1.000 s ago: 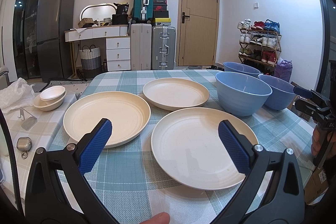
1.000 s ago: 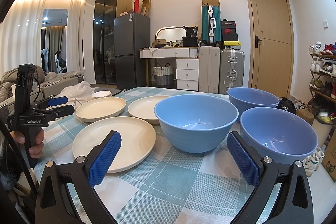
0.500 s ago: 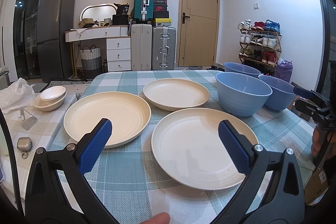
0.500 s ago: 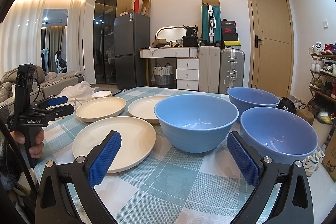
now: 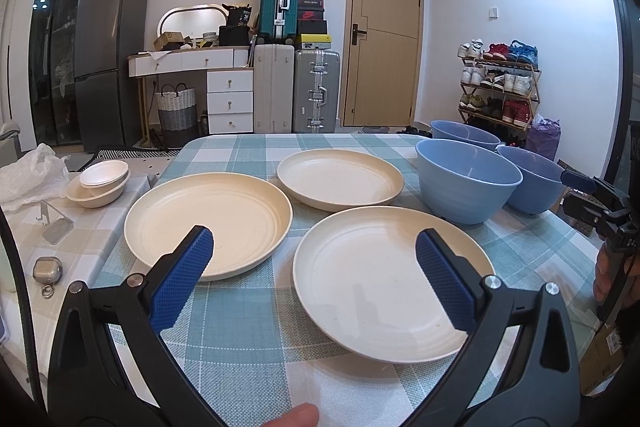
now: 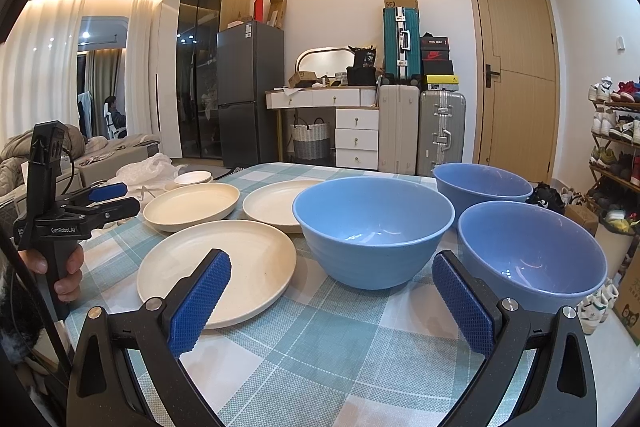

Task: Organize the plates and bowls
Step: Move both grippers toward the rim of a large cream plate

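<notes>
Three cream plates and three blue bowls stand on the checked tablecloth (image 5: 248, 311), all of them empty. In the left wrist view the near plate (image 5: 394, 283) lies at centre right, the left plate (image 5: 208, 221) at centre left, and the far plate (image 5: 340, 179) above them; none touch. The front bowl (image 5: 466, 183) sits to the right of the far plate, with the right bowl (image 5: 532, 183) just beside it and the back bowl (image 5: 464, 135) behind. At the left edge, on a side surface, a small white bowl (image 5: 105, 174) nests inside a cream bowl (image 5: 96, 191).

The left gripper (image 5: 314, 267) hovers low over the near plate, jaws wide apart, holding nothing. In the right wrist view the right gripper (image 6: 332, 295) is likewise spread wide and empty, aimed at the front bowl (image 6: 374, 229), with the right bowl (image 6: 532, 253) at centre right.
</notes>
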`<state>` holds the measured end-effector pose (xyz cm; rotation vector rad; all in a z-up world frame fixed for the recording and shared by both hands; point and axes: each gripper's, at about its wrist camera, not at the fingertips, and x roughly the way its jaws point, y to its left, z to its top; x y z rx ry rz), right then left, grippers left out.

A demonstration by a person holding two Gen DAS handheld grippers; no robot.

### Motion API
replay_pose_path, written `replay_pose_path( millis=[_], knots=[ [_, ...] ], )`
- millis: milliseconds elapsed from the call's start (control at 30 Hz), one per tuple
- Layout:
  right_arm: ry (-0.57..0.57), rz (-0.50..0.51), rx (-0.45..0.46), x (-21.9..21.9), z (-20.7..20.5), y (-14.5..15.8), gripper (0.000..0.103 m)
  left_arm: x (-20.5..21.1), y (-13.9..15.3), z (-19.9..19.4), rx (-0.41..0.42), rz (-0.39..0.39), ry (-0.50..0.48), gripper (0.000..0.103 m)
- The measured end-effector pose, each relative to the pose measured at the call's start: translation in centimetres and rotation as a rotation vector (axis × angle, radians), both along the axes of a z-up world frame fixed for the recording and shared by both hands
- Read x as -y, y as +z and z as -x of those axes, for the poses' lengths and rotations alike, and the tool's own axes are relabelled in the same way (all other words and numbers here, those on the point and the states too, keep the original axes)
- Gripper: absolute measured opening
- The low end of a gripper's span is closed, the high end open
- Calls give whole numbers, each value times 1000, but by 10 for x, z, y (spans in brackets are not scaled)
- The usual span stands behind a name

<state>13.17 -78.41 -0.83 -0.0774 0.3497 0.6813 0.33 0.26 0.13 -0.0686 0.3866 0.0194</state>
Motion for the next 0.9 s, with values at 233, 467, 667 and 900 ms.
replay_pose_path(
  millis=[233,467,667,900],
  knots=[
    [-9,16,-43,-2,-6,-2,103,-5,-1,2,-13,7,-3,101],
    [13,20,-97,-4,-13,3,103,6,8,6,-26,-20,-6,101],
    [42,14,-138,-15,-16,14,103,3,20,15,-34,-30,32,101],
    [75,-3,-169,-31,-25,24,103,-17,34,24,-56,18,98,101]
  ],
)
